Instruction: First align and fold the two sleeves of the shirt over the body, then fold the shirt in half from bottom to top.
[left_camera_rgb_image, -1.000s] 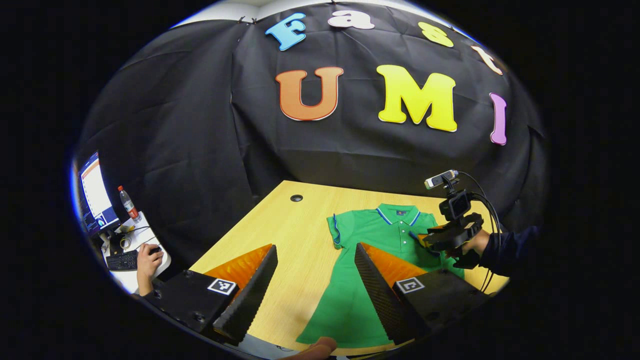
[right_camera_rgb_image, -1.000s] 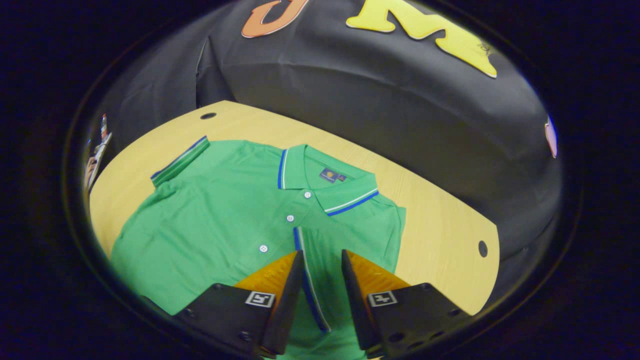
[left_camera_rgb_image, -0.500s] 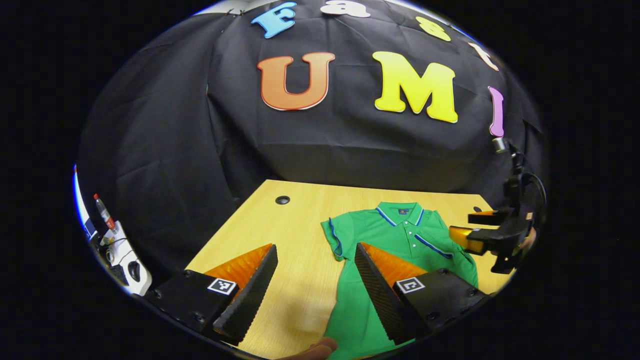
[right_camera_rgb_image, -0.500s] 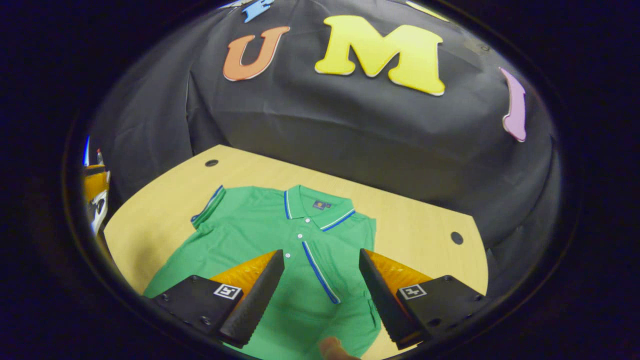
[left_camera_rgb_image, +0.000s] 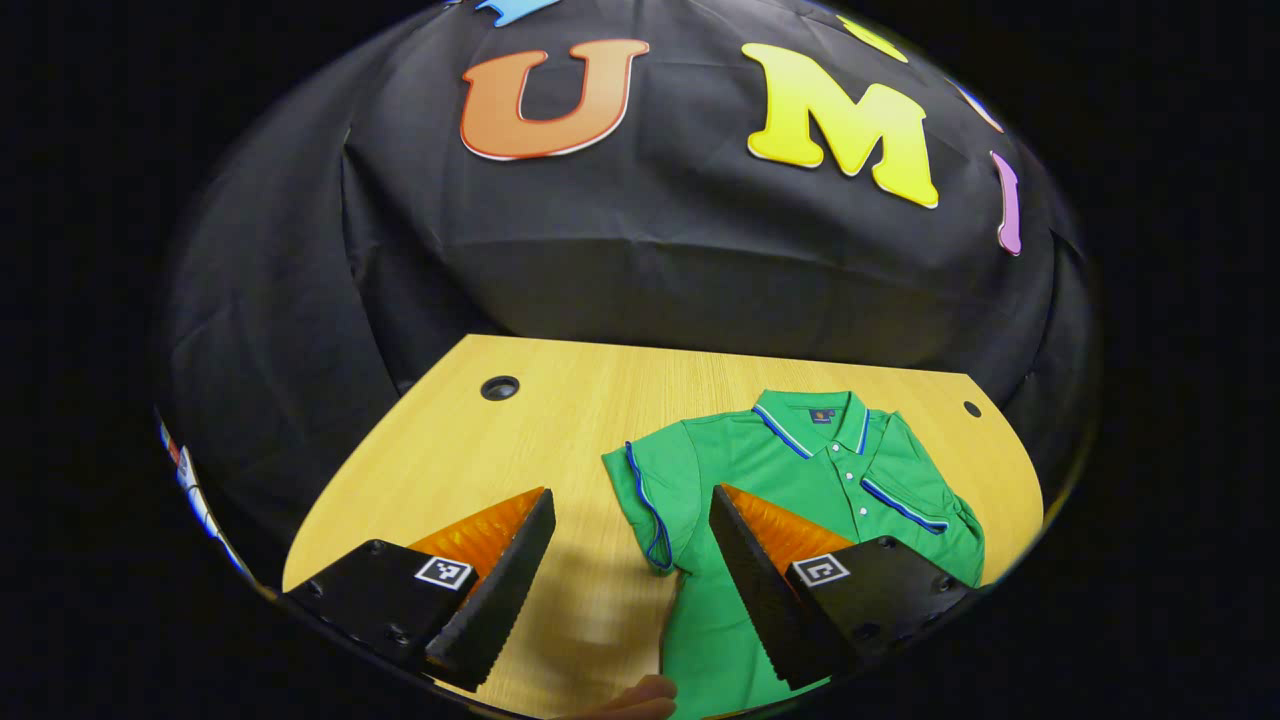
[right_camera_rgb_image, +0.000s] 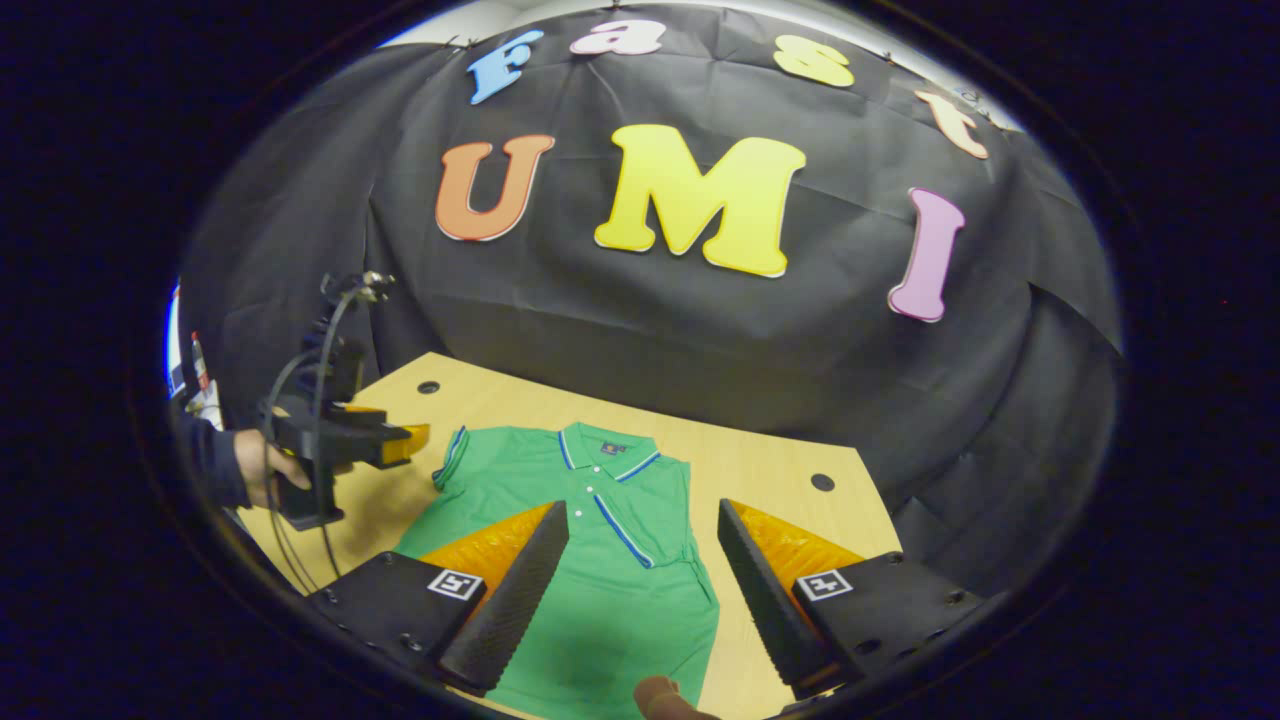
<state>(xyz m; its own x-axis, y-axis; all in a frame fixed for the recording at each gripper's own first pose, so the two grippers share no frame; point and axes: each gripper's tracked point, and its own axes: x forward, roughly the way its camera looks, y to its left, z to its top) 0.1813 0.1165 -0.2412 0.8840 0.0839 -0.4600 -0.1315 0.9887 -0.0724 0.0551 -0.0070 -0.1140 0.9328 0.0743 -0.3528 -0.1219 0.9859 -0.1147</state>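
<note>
I am seeing one green polo shirt (left_camera_rgb_image: 800, 470) lying flat on one pale wood-grain table (left_camera_rgb_image: 560, 400), sitting in the lower right of the left gripper view and the lower centre of the right gripper view (right_camera_rgb_image: 600, 520). It is a soft knit with a blue-and-white trimmed collar (left_camera_rgb_image: 812, 415) at the top and small white buttons down the placket. I am counting two sleeves: one sleeve (left_camera_rgb_image: 645, 490) is lying spread out to the left of the body with its blue-trimmed cuff showing, and the other sleeve (left_camera_rgb_image: 915, 495) is lying folded inward over the chest, its striped cuff running diagonally. The tabletop is showing two round cable holes, one hole (left_camera_rgb_image: 499, 388) at the upper left and a second hole (left_camera_rgb_image: 971, 408) at the upper right. I am holding the left gripper (left_camera_rgb_image: 630, 570) low over the table with its ridged wedge fingers spread wide and gripping nothing; the spread-out sleeve's cuff is sitting in the gap between them. In the right gripper view that same tool (right_camera_rgb_image: 385, 445) is appearing at the left edge, held level by a hand (right_camera_rgb_image: 262, 470) in a dark sleeve, trailing cables. The right gripper (right_camera_rgb_image: 640, 590) is hovering above the shirt's lower body, fingers likewise wide apart and empty.
</note>
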